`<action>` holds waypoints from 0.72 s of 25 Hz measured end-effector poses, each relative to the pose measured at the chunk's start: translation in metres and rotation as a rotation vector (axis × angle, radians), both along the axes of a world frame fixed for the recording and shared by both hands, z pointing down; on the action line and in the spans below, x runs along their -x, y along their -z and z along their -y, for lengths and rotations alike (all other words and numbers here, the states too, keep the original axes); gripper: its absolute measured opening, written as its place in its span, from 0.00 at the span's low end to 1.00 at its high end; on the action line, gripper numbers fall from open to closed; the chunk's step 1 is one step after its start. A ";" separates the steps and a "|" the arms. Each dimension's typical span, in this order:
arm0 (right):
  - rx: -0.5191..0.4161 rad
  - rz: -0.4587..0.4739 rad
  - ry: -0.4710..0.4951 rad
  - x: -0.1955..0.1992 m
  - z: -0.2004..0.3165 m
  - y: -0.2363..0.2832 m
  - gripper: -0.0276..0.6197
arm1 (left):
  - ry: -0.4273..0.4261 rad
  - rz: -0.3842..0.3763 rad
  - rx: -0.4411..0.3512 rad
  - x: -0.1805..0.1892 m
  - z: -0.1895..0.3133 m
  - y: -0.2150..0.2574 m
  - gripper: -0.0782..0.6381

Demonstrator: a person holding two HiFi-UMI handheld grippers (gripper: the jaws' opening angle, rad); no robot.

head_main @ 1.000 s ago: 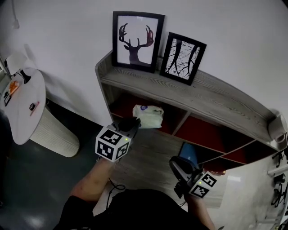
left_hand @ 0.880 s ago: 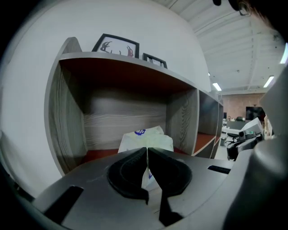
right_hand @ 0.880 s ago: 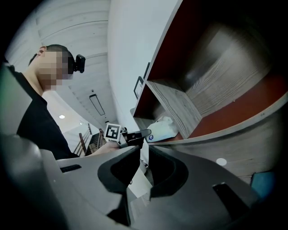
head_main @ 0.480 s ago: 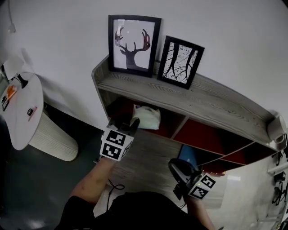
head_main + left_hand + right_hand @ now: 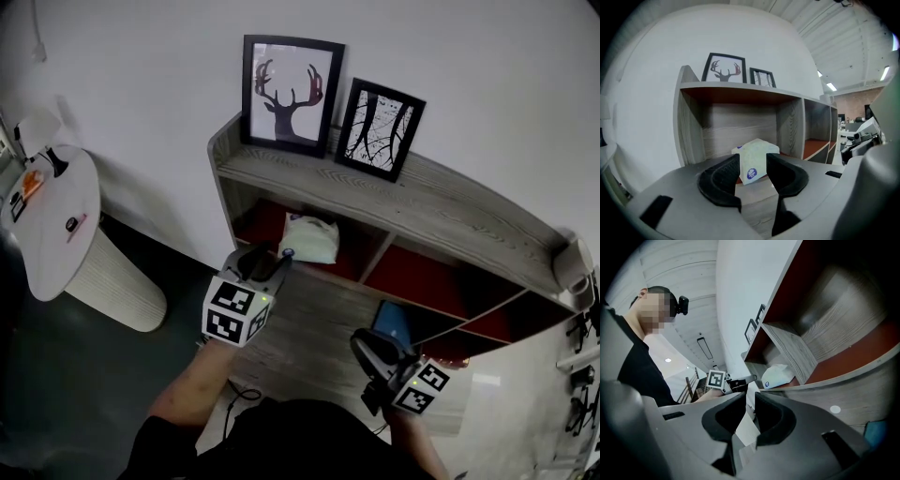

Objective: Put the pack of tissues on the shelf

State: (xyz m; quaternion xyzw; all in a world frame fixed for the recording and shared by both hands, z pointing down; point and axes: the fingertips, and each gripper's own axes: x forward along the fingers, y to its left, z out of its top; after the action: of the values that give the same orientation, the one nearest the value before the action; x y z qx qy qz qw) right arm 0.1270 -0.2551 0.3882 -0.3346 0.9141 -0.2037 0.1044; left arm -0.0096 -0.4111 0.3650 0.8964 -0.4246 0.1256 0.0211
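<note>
The pack of tissues (image 5: 309, 239), pale green with a round blue sticker, lies in the top left compartment of the grey wooden shelf (image 5: 422, 202). My left gripper (image 5: 272, 261) hovers just in front of it, and its jaws are opening. In the left gripper view the pack (image 5: 754, 164) shows through the gap of the left gripper (image 5: 753, 158), and the pads do not press on it. My right gripper (image 5: 370, 345) hangs low in front of the shelf, apart from the pack (image 5: 780, 375). The right gripper (image 5: 750, 399) has a narrow gap with nothing in it.
Two framed pictures stand on the shelf top, a deer print (image 5: 291, 94) and a branch print (image 5: 380, 127). A round white table (image 5: 52, 220) stands to the left. A blue object (image 5: 394, 323) sits in a lower compartment. The compartments have red floors.
The pack went from in front of the shelf into the left compartment and now rests there. The left jaws have parted from it. The right gripper has stayed where it was.
</note>
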 end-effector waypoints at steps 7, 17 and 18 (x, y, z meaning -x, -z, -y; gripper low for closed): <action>-0.026 -0.009 0.013 0.001 -0.016 0.007 0.08 | -0.026 -0.064 0.022 0.001 -0.049 -0.001 0.36; -0.043 -0.016 0.058 0.013 -0.028 0.012 0.08 | -0.055 -0.119 0.027 0.006 -0.107 0.003 0.36; -0.045 -0.016 0.062 0.014 -0.028 0.013 0.08 | -0.057 -0.124 0.025 0.006 -0.111 0.004 0.36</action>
State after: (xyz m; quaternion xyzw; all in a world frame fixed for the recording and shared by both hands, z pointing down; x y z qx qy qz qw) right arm 0.1130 -0.2271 0.3753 -0.3055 0.9292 -0.1834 0.0982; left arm -0.0159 -0.3002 0.3614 0.9138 -0.3953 0.0758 0.0550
